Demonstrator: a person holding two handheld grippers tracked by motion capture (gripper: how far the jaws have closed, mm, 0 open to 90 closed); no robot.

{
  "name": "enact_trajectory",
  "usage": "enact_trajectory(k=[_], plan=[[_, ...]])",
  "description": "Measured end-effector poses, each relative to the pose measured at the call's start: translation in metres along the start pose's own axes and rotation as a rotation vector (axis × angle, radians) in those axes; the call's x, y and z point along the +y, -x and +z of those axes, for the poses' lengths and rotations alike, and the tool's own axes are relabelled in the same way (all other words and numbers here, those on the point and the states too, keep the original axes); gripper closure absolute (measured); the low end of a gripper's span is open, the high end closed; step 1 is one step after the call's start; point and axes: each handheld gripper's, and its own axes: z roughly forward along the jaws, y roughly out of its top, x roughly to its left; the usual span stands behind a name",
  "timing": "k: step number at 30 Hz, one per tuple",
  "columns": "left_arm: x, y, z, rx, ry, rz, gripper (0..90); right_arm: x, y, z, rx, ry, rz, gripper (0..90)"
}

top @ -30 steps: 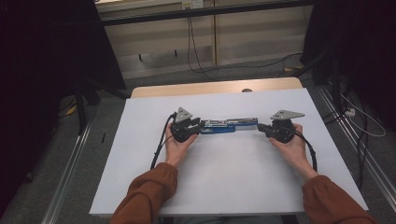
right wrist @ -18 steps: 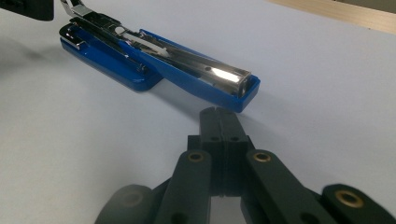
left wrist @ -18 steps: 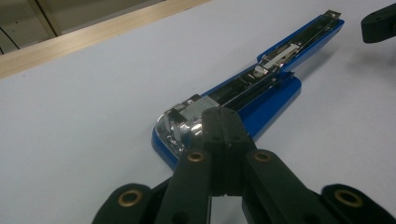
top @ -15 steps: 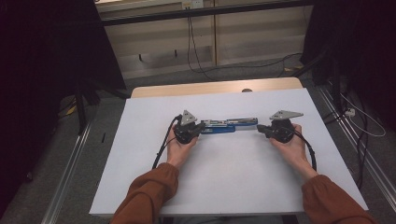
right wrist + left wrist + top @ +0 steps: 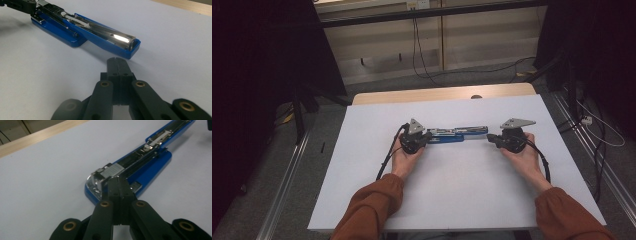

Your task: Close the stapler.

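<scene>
Both my tongs pressed together at an opened blue stapler.
My left gripper (image 5: 119, 181), its jaws just closed with nothing between them, touches the stapler (image 5: 457, 135) at one end; my right gripper (image 5: 117, 62) sits just off the other end, on the white table (image 5: 462, 190).

Stapler (image 5: 140, 167) far end cut off, seemingly

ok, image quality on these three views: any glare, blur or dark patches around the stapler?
High view: dim, the room's sides near black, the white table sheet evenly lit, the stapler small but legible. Left gripper view: stapler fairly sharp, its far end softer; left gripper near jaws slightly soft. Right gripper view: bright glare spot on the stapler's metal rail; right gripper blurred toward the bottom edge.
</scene>
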Motion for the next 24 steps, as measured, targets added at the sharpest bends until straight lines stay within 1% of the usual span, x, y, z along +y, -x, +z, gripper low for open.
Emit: enact_trajectory(k=[2, 4, 9, 11, 14, 17, 19, 20, 24], plan=[[0.001, 0.002, 0.000, 0.007, -0.012, 0.009, 90.0, 0.000, -0.001, 0.001, 0.002, -0.006, 0.001, 90.0], [0.001, 0.003, 0.001, 0.014, -0.009, 0.014, 90.0, -0.001, -0.001, 0.002, 0.003, -0.013, 0.001, 90.0], [0.001, 0.004, 0.001, 0.016, -0.005, 0.023, 90.0, -0.001, -0.001, 0.004, 0.002, -0.031, 0.005, 90.0], [0.001, 0.003, 0.001, 0.008, -0.005, 0.005, 90.0, -0.001, -0.001, 0.005, -0.004, -0.041, 0.012, 90.0], [0.001, 0.003, 0.001, 0.012, -0.007, 0.010, 90.0, -0.002, 0.002, 0.006, -0.012, -0.060, 0.023, 90.0], [0.000, 0.003, 0.001, 0.003, -0.004, 0.010, 90.0, 0.000, 0.004, 0.008, -0.020, -0.063, 0.028, 90.0], [0.000, 0.003, 0.002, 0.000, 0.000, -0.002, 90.0, 0.002, 0.006, 0.009, -0.023, -0.067, 0.027, 90.0], [0.001, 0.003, 0.002, 0.001, 0.000, 0.005, 90.0, 0.002, 0.006, 0.010, -0.029, -0.071, 0.027, 90.0], [0.001, 0.004, 0.002, 0.000, 0.000, 0.003, 90.0, 0.003, 0.008, 0.013, -0.037, -0.079, 0.033, 90.0]])
